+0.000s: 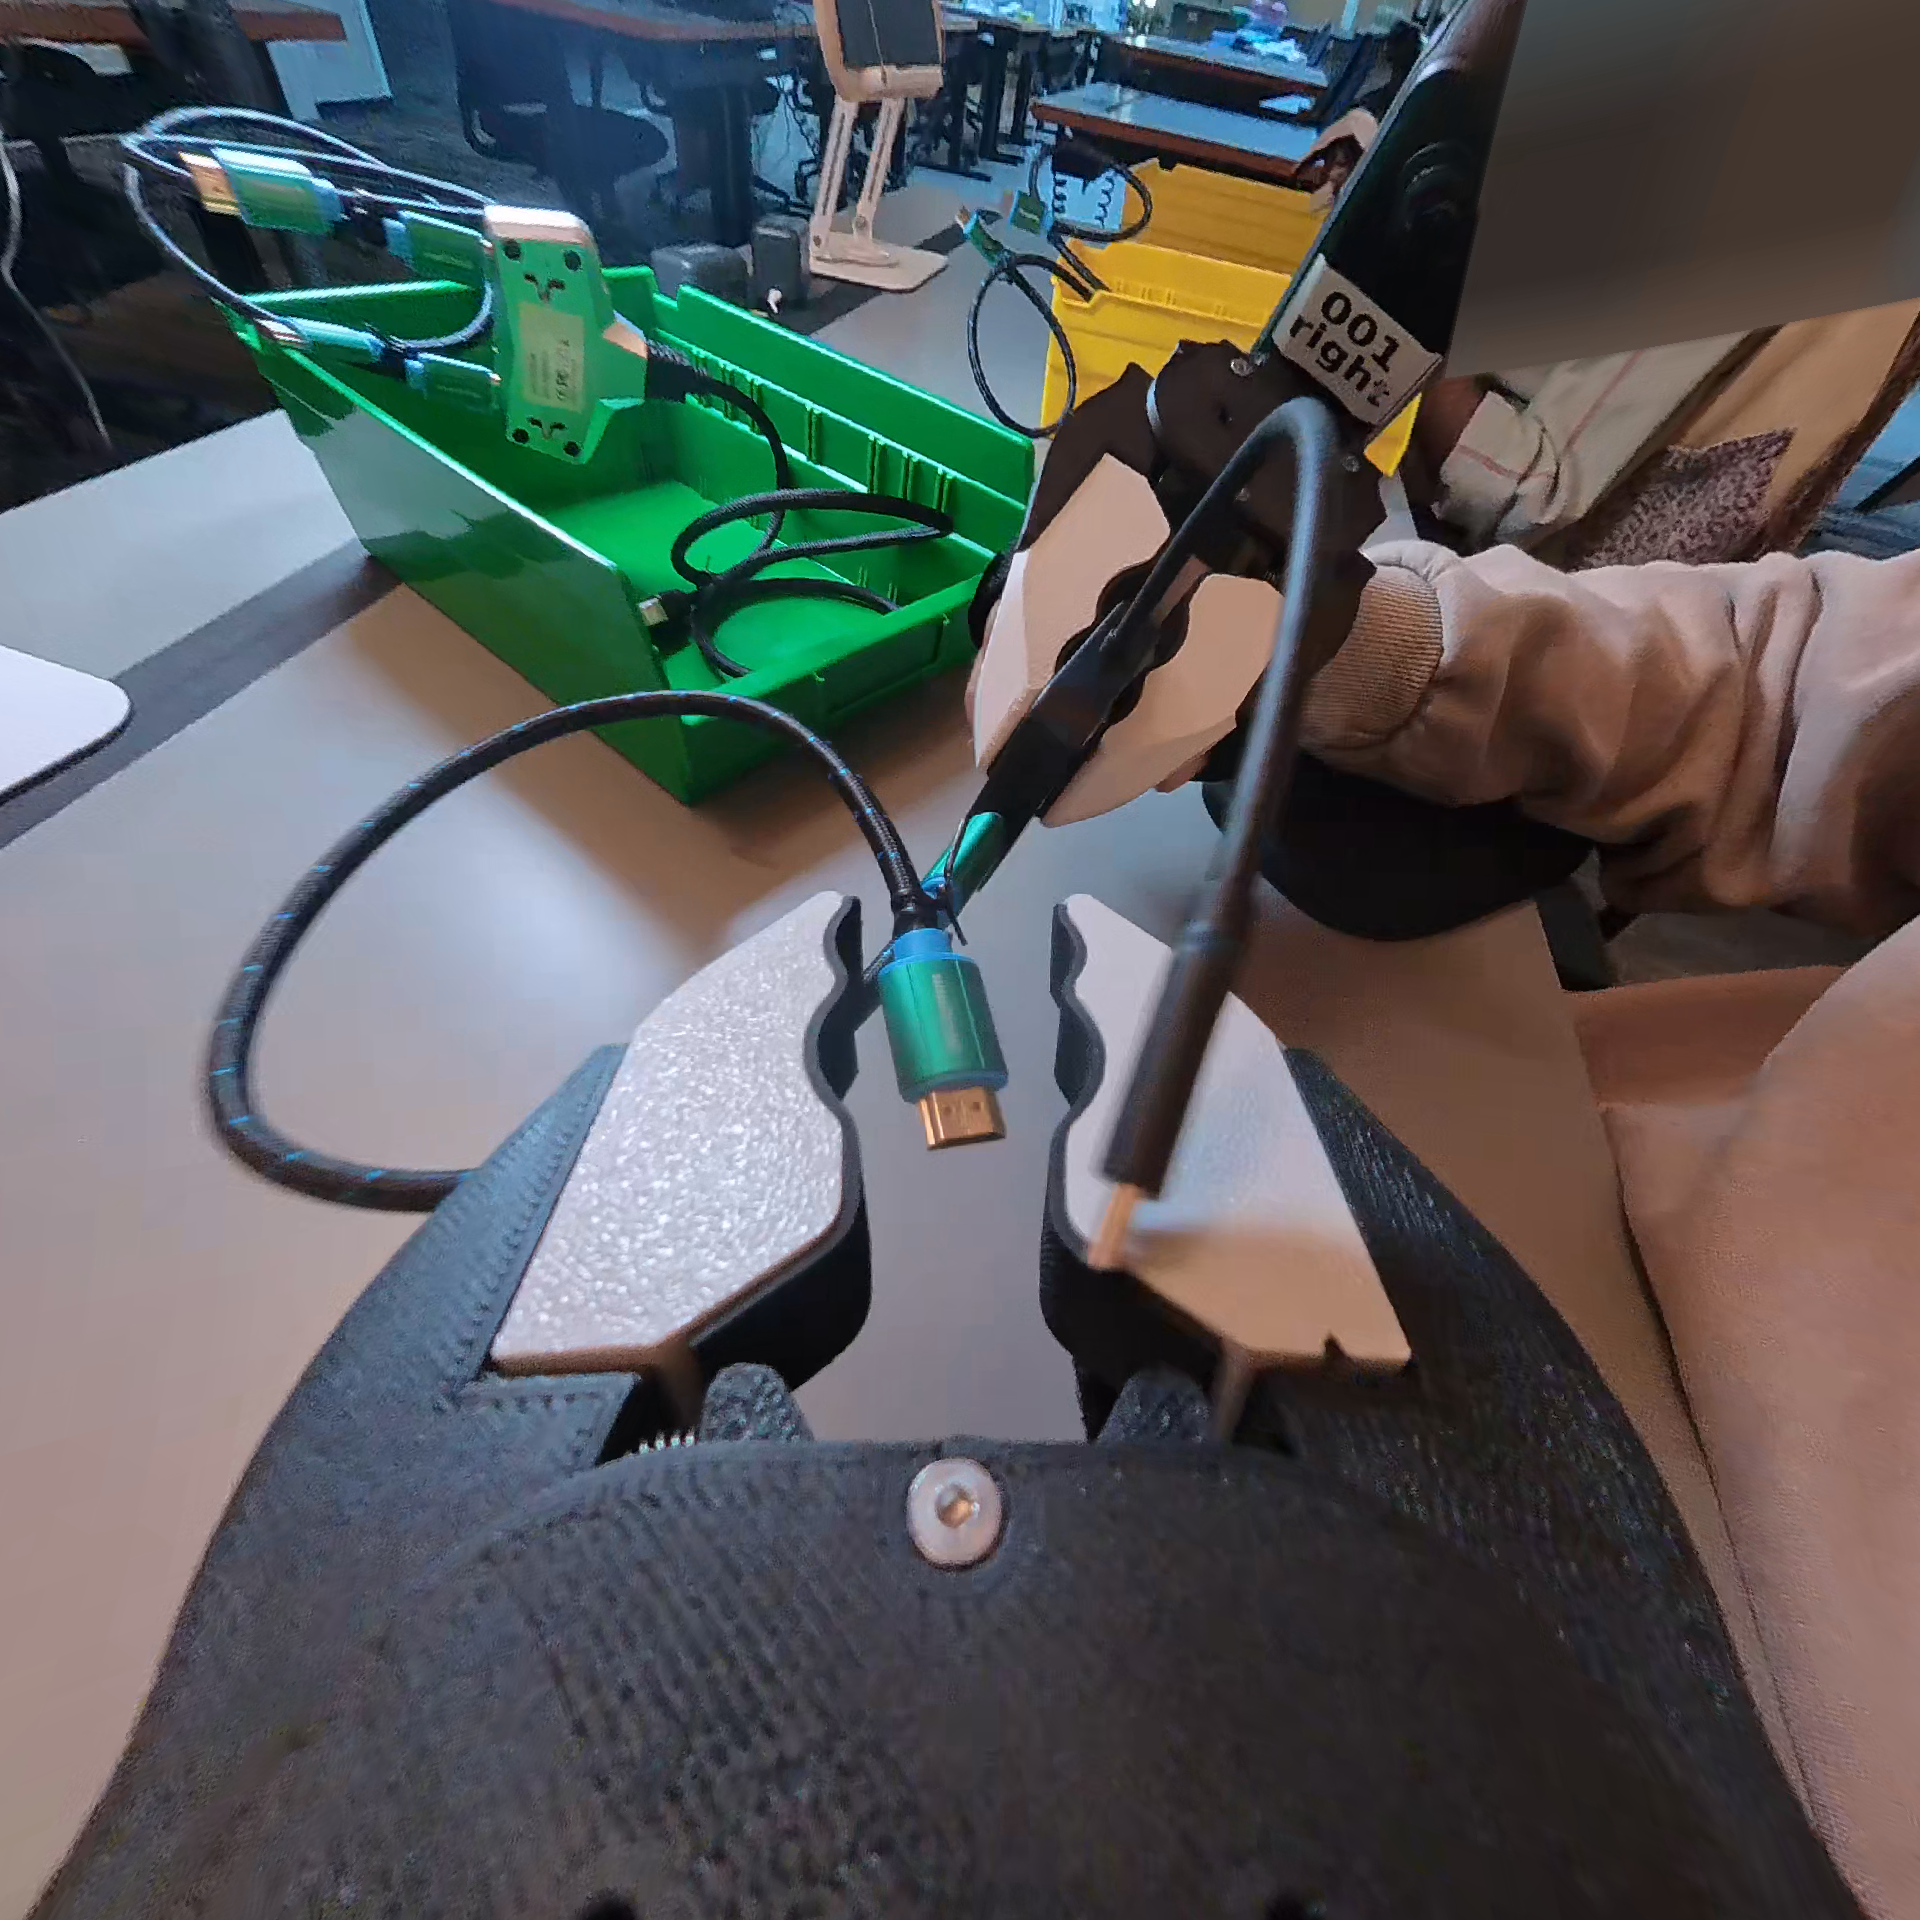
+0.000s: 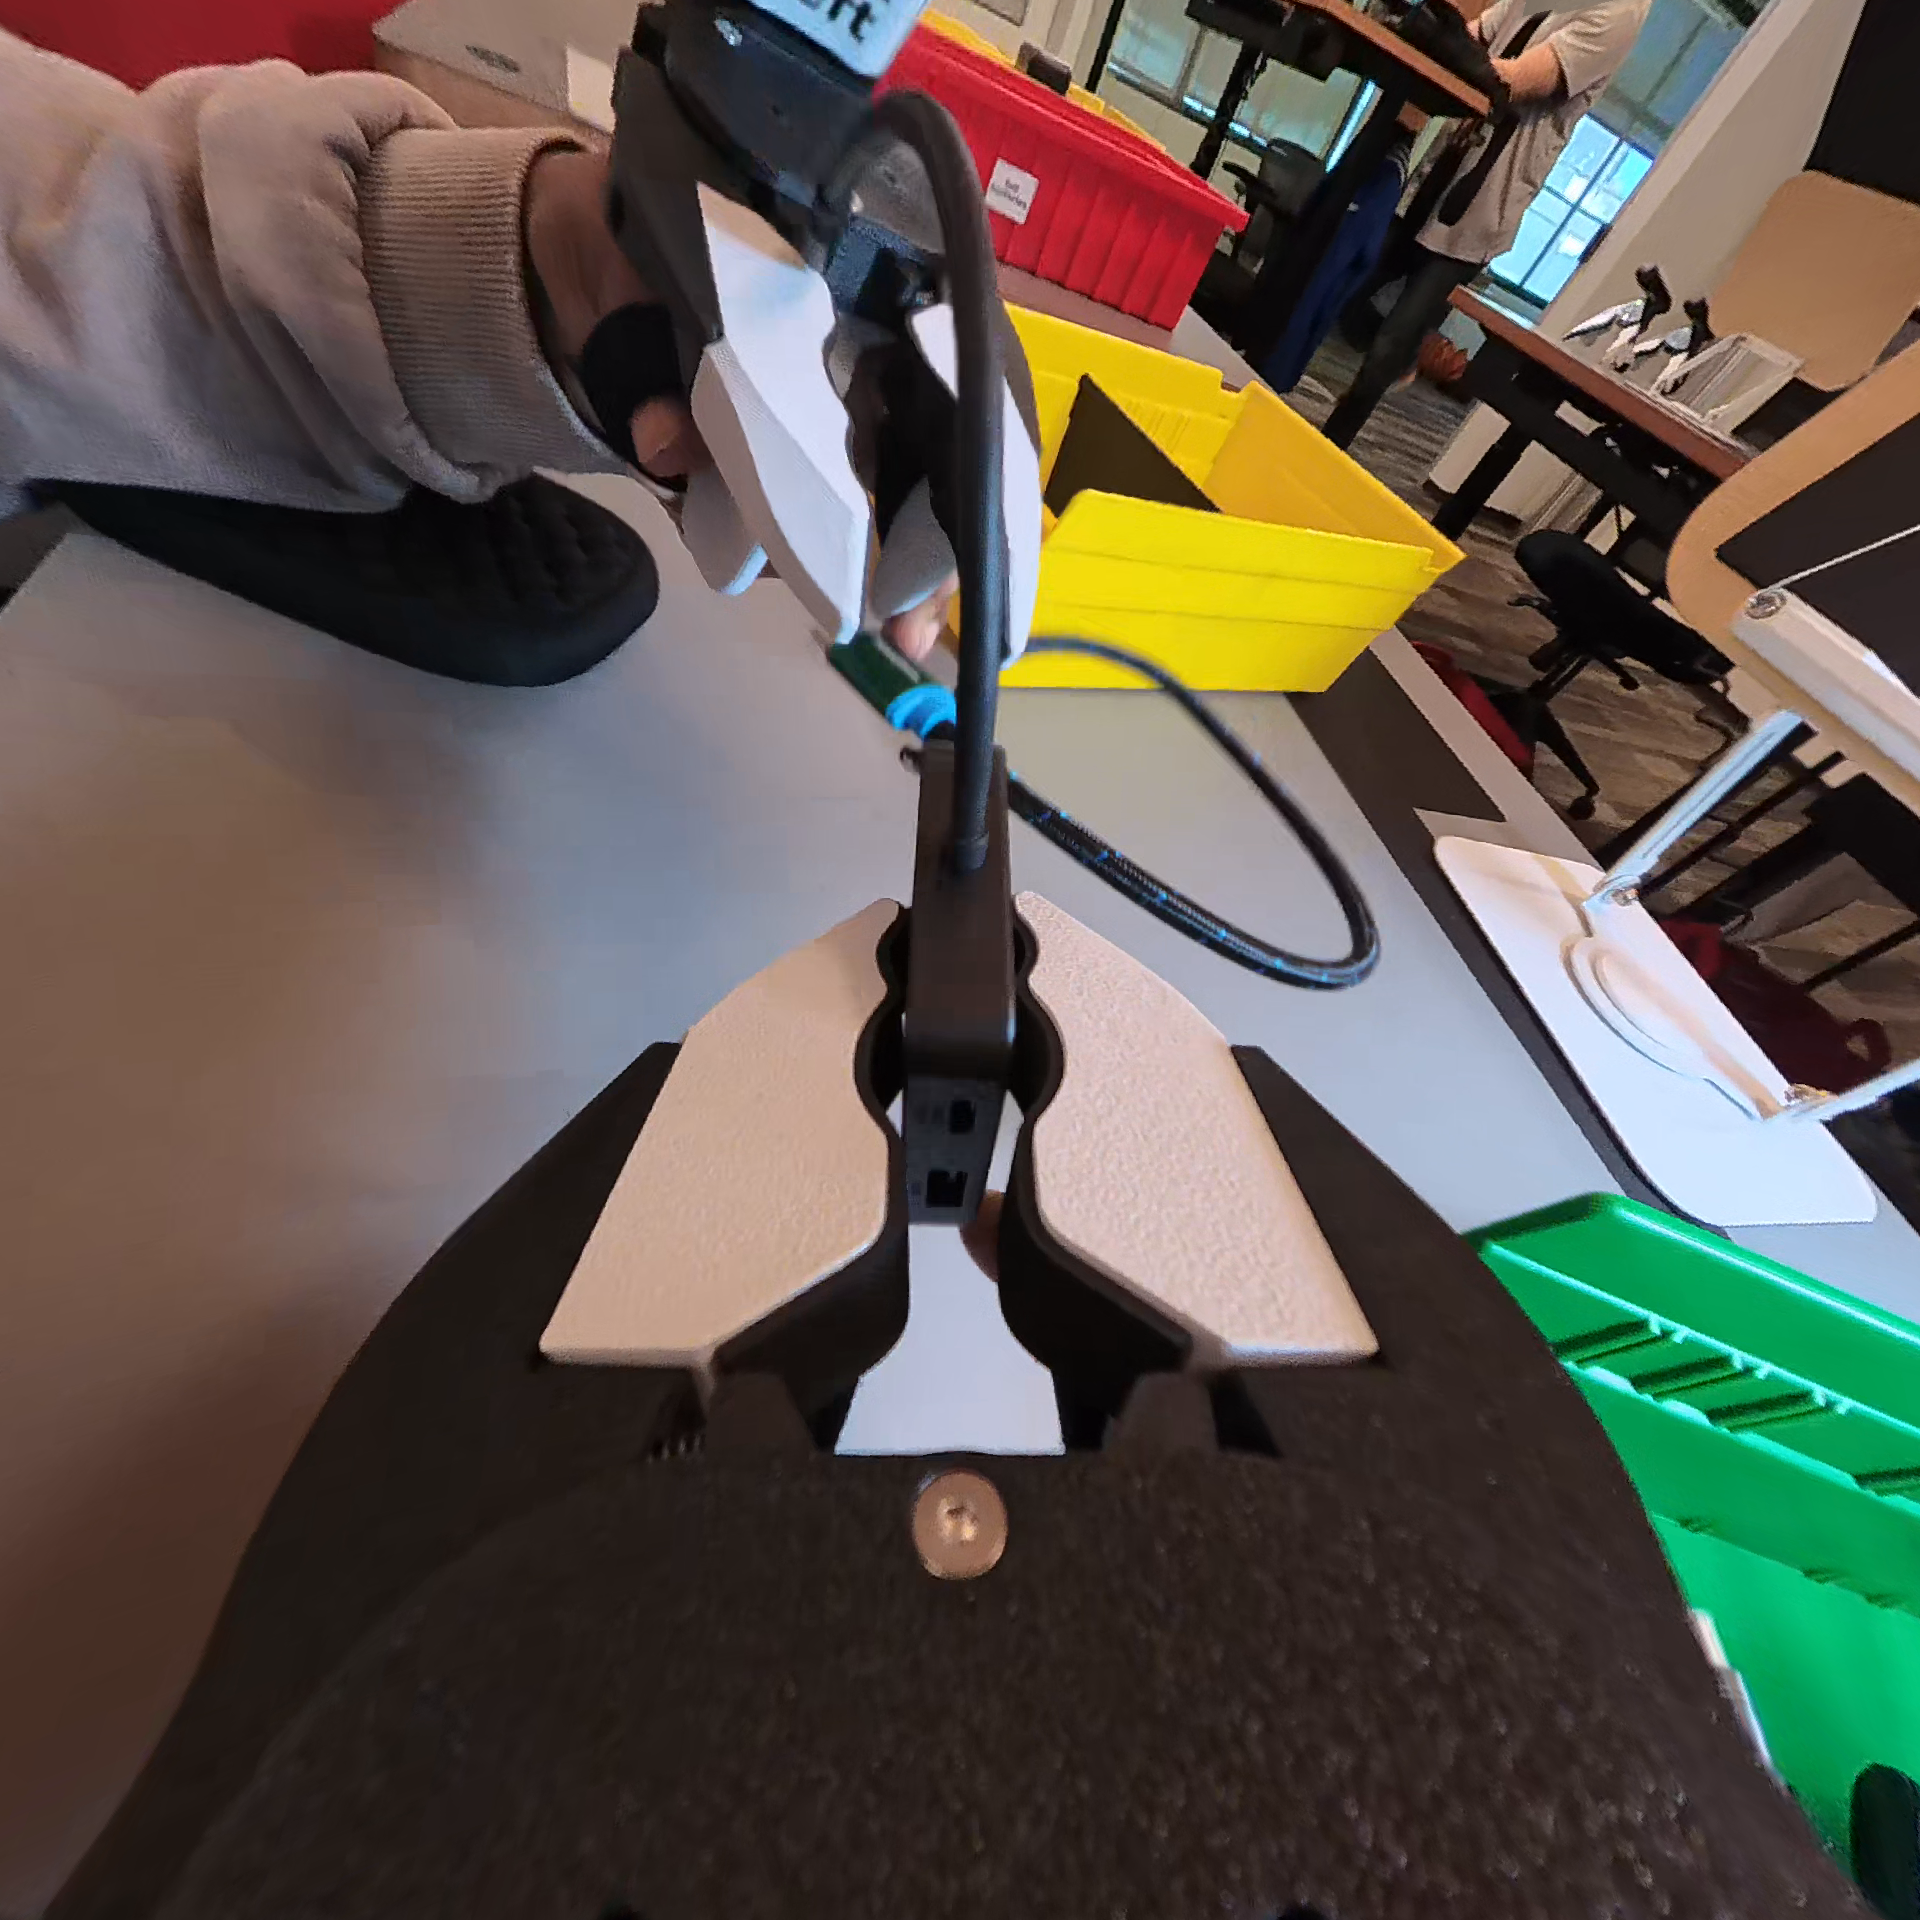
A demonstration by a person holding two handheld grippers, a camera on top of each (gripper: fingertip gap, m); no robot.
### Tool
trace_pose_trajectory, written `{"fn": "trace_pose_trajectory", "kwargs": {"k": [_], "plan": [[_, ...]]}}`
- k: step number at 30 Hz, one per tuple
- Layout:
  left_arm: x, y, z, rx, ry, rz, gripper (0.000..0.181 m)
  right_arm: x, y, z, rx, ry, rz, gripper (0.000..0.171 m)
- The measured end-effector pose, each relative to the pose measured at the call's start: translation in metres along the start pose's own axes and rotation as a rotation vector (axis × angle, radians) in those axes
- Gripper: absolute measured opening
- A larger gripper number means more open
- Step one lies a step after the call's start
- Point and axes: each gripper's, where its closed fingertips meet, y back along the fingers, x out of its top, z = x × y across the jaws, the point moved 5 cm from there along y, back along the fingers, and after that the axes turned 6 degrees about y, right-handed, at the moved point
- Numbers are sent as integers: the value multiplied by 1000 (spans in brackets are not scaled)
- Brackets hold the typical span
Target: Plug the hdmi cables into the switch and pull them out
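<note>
- Presently the left tool (image 1: 956, 914), low in the left wrist view, is released with its jaws wide. The green HDMI plug (image 1: 940, 1023) sits between its fingers, gold tip bare, pointing back at the camera and seated in nothing.
- The right tool (image 2: 956, 914) is clenched on the slim black switch (image 2: 961, 997) at the centre of its own view.
- The step appears to be taking up the plug. It is best to close on the green shell rather than the braided cable (image 1: 312, 935), square to the flat tip, and to hold the switch still while lining up.
- The switch's own black lead (image 1: 1153, 1091) dangles across the left tool's right-hand finger and should be kept out of the grip.
- Only the right wrist view shows the switch's openings; the left shows it edge-on.
- Only the left wrist view shows the gold tip; the right half hides the plug.
- Farther across the table (image 1: 520, 883), a green bin (image 1: 499, 561) at upper left holds more cables.
</note>
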Motion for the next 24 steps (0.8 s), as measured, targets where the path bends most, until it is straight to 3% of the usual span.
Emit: {"fn": "trace_pose_trajectory", "kwargs": {"k": [6,12,18,21,24], "plan": [[-2,18,-9,5,-5,32,35,4,9,8,-28,-25,48,14],[-25,6,-7,-54,-6,-102,36,10,12,9,-23,-53,106,14],[-54,-17,-2,-139,27,-240,39,32,31,20,-44,-194,355,13],[-40,-38,11,-223,129,-55,46,49,44,24,-30,-318,587,14],[-4,-44,27,-257,145,239,50,46,31,15,32,-372,590,14]]}}
